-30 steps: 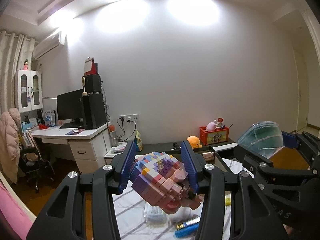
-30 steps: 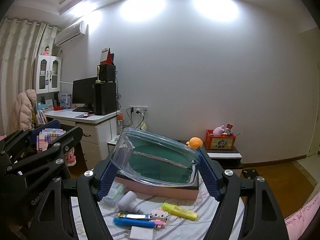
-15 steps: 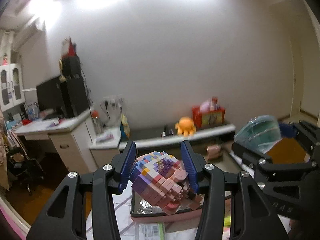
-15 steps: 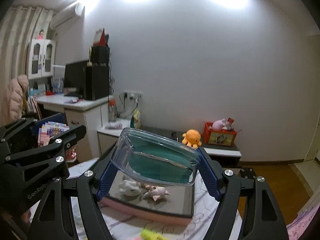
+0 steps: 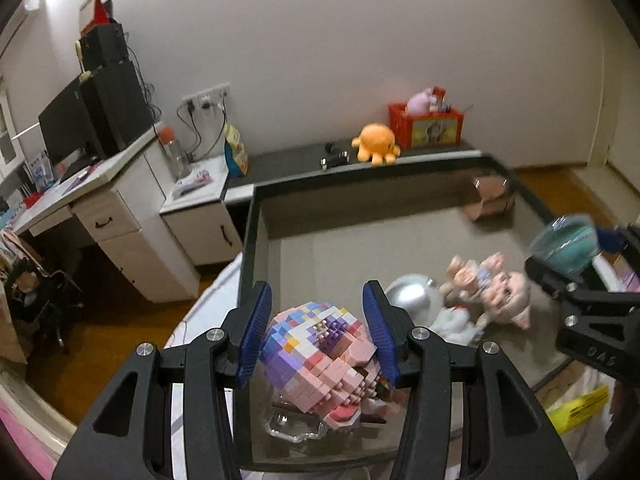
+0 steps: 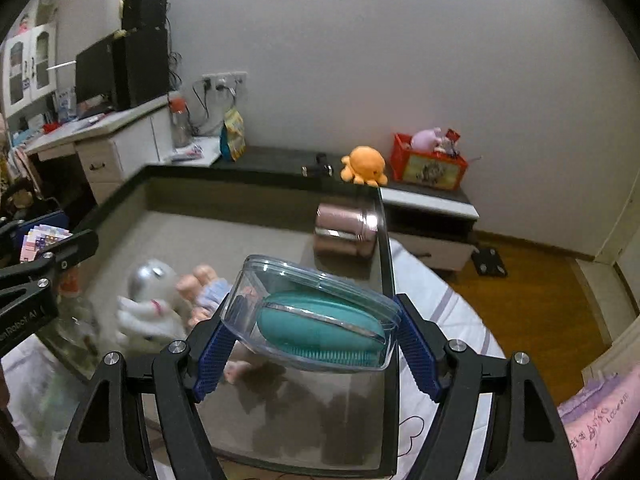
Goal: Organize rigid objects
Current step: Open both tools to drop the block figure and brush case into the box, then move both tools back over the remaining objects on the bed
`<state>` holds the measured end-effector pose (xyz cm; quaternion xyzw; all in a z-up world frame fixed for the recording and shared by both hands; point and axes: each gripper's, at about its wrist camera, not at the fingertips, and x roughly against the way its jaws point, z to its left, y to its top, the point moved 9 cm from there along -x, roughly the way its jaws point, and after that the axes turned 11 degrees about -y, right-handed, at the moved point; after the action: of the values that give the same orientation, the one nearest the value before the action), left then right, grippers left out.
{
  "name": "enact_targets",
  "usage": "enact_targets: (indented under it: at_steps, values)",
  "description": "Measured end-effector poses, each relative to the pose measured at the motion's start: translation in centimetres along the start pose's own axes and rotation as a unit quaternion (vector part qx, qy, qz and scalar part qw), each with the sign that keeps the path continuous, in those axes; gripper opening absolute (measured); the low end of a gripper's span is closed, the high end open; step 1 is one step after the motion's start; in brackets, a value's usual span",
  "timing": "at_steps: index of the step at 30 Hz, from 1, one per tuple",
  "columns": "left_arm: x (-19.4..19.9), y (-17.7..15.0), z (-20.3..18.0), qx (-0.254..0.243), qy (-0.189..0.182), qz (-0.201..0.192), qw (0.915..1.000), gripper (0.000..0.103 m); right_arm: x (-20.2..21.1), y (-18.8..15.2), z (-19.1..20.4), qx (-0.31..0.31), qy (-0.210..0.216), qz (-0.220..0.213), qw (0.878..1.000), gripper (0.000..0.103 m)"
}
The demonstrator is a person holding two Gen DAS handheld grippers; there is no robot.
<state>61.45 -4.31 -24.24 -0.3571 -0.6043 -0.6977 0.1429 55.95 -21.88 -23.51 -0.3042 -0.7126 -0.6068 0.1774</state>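
home bedroom | desk point(image 6: 100, 124) | monitor point(image 6: 94, 74) | plush octopus point(image 6: 364, 166)

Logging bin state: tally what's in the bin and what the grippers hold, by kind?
Held by grippers: 2, block figure and clear case
Soft toys in bin: 2, white toy and pink doll
Tins in bin: 1, pink tin
Total: 5

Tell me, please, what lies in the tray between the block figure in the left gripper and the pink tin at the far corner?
In the left wrist view, between the block figure and pink tin lie a silver ball and pink plush toys.
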Motion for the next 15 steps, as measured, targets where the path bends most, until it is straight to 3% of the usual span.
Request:
enact_targets:
  at_steps: [4, 6, 8, 10, 15]
  values:
    - [-0.5, -0.7, 0.1, 0.004, -0.001, 0.008, 1.0, 0.052, 0.1, 0.0, -0.3, 0.001, -0.006, -0.004, 1.0, 0.077]
    - [-0.3, -0.9, -0.1, 0.006, -0.002, 0.011, 0.9999, 0.058, 0.2, 0.0, -0.4, -0.002, -0.004, -0.006, 1.0, 0.078]
    - [0.5, -0.9, -0.3, 0.005, -0.004, 0.003, 1.0, 0.074, 0.7, 0.0, -0.7, -0.006, -0.001, -0.013, 1.0, 0.079]
    - [2.0, -0.7, -0.3, 0.006, -0.003, -0.012, 0.9999, 0.082, 1.3, 0.1, -0.7, -0.011, 0.007, -0.018, 1.0, 0.079]
    - [7.0, -0.2, -0.4, 0.008, 0.003, -0.052, 0.9986, 0.095, 5.8, 0.9, -0.8, -0.03, 0.044, -0.044, 0.998, 0.081]
